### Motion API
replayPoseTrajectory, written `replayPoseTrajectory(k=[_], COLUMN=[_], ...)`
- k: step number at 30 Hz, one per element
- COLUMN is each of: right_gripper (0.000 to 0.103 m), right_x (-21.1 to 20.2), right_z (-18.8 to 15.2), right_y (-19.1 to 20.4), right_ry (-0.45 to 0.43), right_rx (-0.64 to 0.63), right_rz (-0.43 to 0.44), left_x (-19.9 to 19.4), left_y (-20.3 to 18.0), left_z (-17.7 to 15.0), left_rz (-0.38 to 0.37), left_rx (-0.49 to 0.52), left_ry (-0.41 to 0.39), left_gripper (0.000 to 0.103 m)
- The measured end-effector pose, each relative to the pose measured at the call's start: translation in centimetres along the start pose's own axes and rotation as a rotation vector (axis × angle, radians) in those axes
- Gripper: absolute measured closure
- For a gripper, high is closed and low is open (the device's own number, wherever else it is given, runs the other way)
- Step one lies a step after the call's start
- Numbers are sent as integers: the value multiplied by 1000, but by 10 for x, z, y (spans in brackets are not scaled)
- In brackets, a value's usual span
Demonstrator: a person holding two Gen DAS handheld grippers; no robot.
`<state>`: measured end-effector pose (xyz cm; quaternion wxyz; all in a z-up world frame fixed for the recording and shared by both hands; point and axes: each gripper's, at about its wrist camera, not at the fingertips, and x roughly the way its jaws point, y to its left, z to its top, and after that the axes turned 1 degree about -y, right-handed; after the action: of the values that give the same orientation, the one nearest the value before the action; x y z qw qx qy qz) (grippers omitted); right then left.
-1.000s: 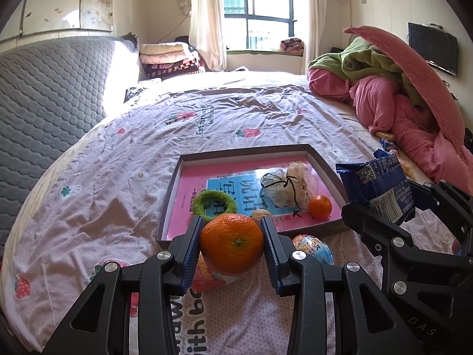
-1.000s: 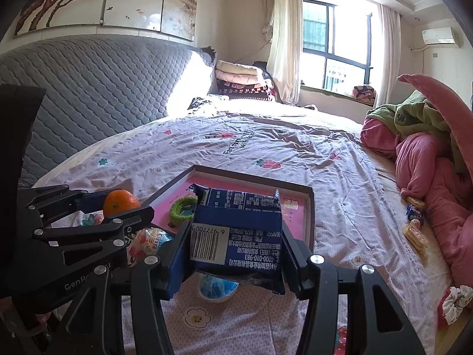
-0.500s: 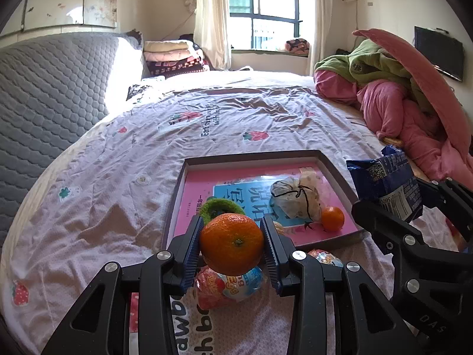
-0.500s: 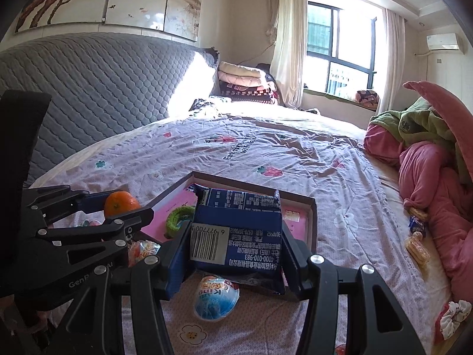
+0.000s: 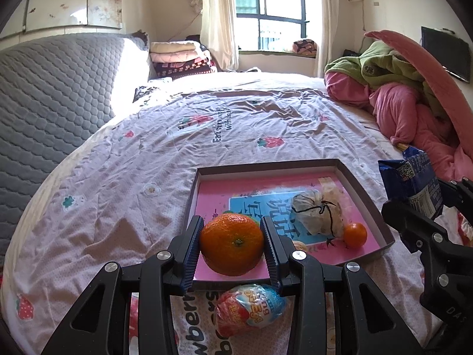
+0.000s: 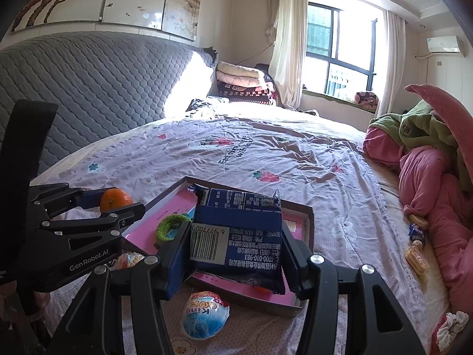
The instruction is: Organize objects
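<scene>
My left gripper is shut on a large orange and holds it above the near left corner of a shallow pink-lined box. In the box lie a tied plastic bag, a small orange and a green fuzzy ring. My right gripper is shut on a dark blue snack packet above the box's near edge. The left gripper with the orange shows at the left of the right wrist view. The packet shows at the right of the left wrist view.
Two foil-wrapped egg toys lie on the bedsheet in front of the box, one under my left gripper, one under my right. Small snacks lie by the pink and green quilts on the right. A grey headboard is left.
Both grippers have moved forward and up over the box, each still holding its object. The egg toys have come into fuller view beneath them.
</scene>
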<state>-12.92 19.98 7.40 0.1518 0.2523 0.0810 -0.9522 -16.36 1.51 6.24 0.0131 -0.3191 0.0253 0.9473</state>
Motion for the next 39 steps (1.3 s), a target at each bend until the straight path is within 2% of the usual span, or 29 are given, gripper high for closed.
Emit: replayPoseTrajectory(k=[14,21,39], right_gripper=[48,48,48], right_x=[18,30,72], right_z=[17,17,-14], right_y=[-10,-8,3], right_ry=[-3,17,146], right_rx=[-6,-10,-33], right_rz=[-20,-23,3], left_x=[21,39,84], left_y=[25,29,33], left_z=[23,10,-30], left_rz=[37,37,26], left_rx=[-10,-11,-11], left_ry=[-1,40,152], left_gripper=[63,63,63])
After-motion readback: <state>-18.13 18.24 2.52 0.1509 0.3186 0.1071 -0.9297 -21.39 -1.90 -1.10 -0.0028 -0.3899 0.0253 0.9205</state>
